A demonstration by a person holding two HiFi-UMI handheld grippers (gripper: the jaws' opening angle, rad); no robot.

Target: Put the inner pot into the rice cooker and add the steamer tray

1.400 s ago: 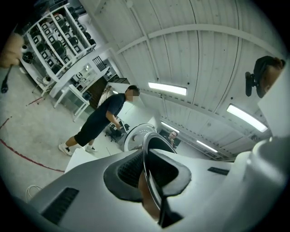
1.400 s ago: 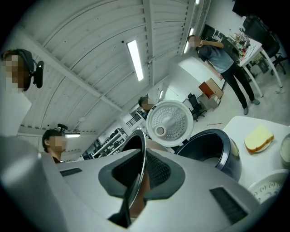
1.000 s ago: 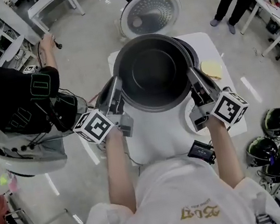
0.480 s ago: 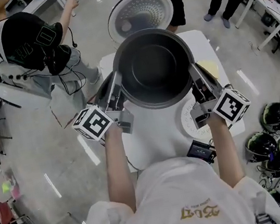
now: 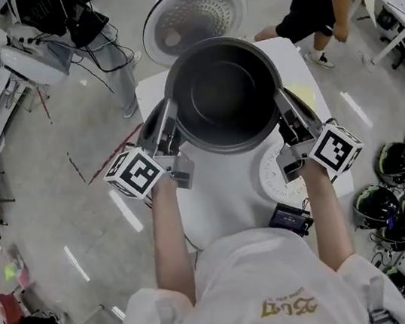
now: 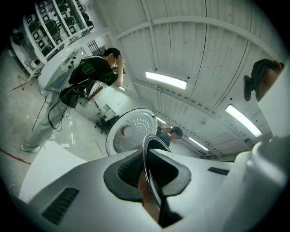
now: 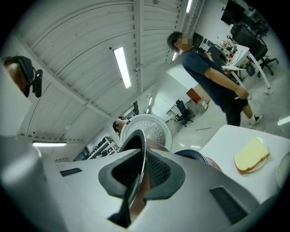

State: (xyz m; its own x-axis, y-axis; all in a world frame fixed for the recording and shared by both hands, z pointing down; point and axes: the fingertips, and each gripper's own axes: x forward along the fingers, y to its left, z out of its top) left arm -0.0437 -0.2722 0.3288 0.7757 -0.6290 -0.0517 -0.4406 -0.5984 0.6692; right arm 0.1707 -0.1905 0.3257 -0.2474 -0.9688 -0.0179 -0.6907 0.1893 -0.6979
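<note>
Your left gripper (image 5: 171, 124) is closed on the left rim of the inner pot (image 5: 224, 93), with the thin edge pinched between its pads. Your right gripper (image 5: 284, 110) grips the opposite rim in the same way. Between them you hold the pot level above the white table (image 5: 222, 192), over the rice cooker (image 7: 201, 156) and just in front of its raised lid (image 5: 193, 15).
</note>
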